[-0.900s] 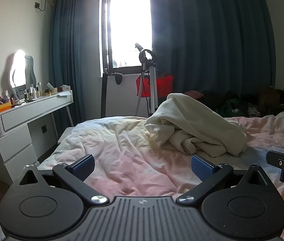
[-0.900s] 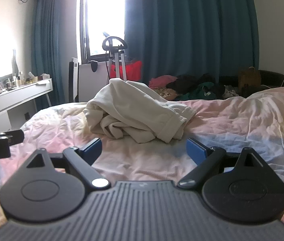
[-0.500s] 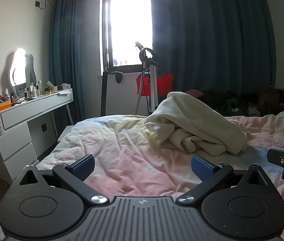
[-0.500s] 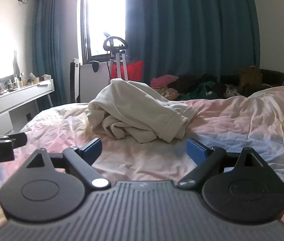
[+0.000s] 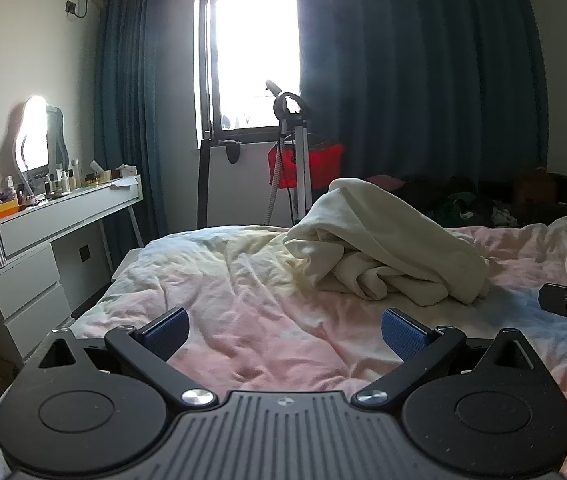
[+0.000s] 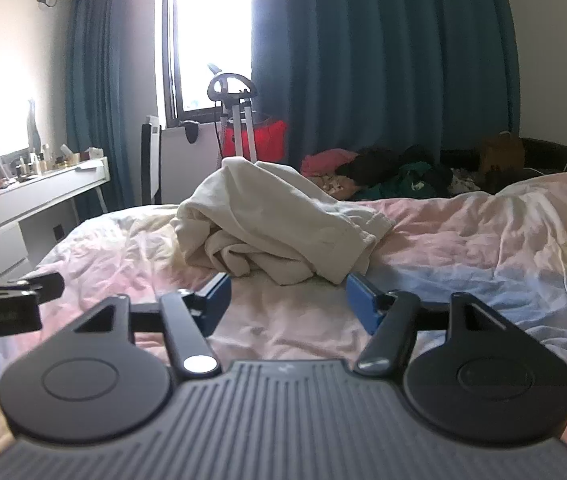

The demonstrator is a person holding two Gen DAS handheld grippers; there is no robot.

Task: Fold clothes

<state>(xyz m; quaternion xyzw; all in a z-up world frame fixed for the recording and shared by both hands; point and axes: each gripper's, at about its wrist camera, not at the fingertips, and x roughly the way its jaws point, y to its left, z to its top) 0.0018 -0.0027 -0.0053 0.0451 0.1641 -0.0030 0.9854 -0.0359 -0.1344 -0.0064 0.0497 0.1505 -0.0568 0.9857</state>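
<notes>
The cream garment (image 6: pixel 275 224) lies crumpled mid-bed (image 6: pixel 483 248), ahead of both grippers. Left gripper (image 5: pixel 283 328) is spread wide and empty; right gripper (image 6: pixel 287 300) is narrower, empty, its jaws just closing. Approach low, pinch one hem edge only, avoiding the bedsheet.

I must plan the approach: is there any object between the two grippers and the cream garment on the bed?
Nothing visible. Only bare, wrinkled sheet lies between the open right gripper and the cream garment. The open left gripper also has only sheet ahead; the garment lies ahead and to its right.
</notes>
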